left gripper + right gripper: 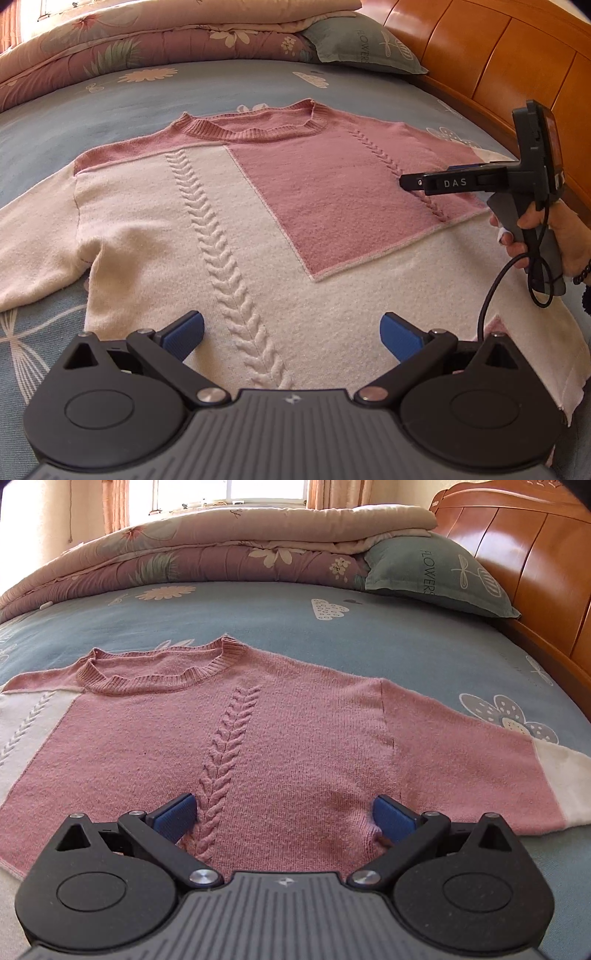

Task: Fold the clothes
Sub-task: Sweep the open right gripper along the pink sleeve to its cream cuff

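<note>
Both your grippers are spread wide with nothing between the pads: left gripper [291, 338] hangs over the cream lower body, right gripper [284, 814] low over the pink chest panel, and whether its pads touch the knit you can't tell. The sweater [207, 206] lies flat and face up on the bed sheet [258, 616], collar [155, 668] at 12 o'clock in both wrist views, one sleeve [33, 240] trailing to 9 o'clock in the left view, the other sleeve [480, 746] out toward 3 o'clock in the right. Main risk, as I judge it: the knit is thick, fuzzy and stretchy, so a shallow pinch will likely grab only the top layer and the back will lag and bunch. Pinching on the raised cable braid [221, 258] may roll the pad off the ridge. Drag instead of lift and the smooth printed sheet could wrinkle along with it, skewing the fold. The cable hanging from your right unit at 3 o'clock in the left view could catch the hem. Two-tone blocks, ribbed collar, soft edges, no stiffness anywhere. Folded quilt [221, 546] and pillow [436, 576] sit well apart at 12 to 1 o'clock, by the glossy wooden headboard [535, 561].
</note>
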The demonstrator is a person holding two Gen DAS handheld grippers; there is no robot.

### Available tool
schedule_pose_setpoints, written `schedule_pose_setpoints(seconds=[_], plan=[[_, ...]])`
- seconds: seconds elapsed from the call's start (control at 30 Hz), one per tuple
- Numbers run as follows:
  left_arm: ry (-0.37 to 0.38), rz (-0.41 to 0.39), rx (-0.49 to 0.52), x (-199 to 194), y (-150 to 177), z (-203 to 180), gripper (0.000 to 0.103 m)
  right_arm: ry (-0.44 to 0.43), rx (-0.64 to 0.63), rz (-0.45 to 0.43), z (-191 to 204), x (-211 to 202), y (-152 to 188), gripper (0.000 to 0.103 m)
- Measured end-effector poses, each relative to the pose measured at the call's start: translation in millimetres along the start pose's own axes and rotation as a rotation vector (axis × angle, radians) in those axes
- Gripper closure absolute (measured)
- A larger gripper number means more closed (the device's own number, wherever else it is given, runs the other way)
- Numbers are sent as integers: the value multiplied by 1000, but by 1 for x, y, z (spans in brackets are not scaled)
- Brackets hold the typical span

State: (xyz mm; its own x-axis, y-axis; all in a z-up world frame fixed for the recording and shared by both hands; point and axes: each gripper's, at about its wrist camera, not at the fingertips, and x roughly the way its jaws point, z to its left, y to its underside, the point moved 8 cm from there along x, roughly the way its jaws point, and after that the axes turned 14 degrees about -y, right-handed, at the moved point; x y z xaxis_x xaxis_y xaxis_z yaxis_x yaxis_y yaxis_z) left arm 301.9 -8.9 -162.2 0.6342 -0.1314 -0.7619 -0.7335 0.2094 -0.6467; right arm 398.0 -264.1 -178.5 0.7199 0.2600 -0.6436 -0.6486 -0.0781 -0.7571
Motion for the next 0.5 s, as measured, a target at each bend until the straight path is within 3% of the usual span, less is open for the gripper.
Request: schedule_pose_setpoints(seconds=[0.17,0.27,0.5], plan=[[13,-5,4,-1,0,-5,2,-65,-15,-56,7,-39,2,0],[6,-6,10,-1,2,-4,2,-46,-28,-65,-8,-56,-4,0],[7,-3,-6,-1,2,2,2,40,209,-32,-133,-86,-8,0]])
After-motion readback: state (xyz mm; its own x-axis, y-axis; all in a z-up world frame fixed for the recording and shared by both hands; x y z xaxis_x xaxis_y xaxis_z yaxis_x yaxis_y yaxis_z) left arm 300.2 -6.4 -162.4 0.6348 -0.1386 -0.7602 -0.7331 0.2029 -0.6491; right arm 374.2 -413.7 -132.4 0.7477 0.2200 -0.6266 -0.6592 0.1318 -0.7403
